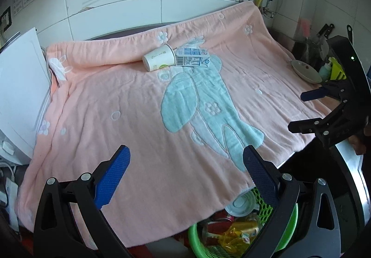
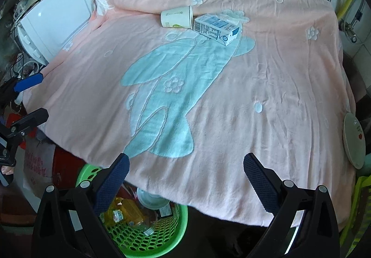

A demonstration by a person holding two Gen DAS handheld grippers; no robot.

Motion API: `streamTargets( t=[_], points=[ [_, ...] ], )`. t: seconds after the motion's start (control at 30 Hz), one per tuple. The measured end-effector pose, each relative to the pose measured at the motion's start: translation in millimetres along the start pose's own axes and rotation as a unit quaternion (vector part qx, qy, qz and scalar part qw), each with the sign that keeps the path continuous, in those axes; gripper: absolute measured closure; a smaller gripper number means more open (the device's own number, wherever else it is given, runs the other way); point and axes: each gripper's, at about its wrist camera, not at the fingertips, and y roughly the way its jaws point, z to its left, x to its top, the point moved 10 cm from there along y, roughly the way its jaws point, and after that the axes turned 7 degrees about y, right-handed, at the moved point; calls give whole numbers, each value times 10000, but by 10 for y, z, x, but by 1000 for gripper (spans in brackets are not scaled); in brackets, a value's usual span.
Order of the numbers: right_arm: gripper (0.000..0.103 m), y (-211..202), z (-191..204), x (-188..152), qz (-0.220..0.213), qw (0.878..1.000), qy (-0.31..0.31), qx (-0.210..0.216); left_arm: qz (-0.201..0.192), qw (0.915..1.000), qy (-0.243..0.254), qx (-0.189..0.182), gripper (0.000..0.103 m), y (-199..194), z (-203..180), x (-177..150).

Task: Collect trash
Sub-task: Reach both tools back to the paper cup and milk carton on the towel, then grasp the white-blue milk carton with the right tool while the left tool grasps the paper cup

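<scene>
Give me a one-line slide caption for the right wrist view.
Open right gripper above a pink towel holding a tipped paper cup and milk carton, green trash basket below.

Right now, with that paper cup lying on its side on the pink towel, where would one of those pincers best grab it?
Probably across the rim of the paper cup. Its open mouth faces left, away from the milk carton that touches its base. Coming from the left, the left gripper, open, could slip one finger inside and one outside the wall.
</scene>
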Motion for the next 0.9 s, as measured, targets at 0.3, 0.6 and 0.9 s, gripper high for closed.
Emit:
streamTargets(
  t=[0.3, 0.6, 0.9],
  points=[
    [7, 409, -70, 924, -88, 9995, -318, -25, 88, 9999, 106, -19, 7, 333, 446, 267],
    [7, 1006, -130, 1763, 23, 9962, -857, -169, 209, 9997, -75, 61, 7, 620, 897, 216],
    [7, 1637, -261, 2366, 188, 9888, -1373, -546, 349, 9982, -443, 217, 7, 762, 1365, 35]
  ],
)
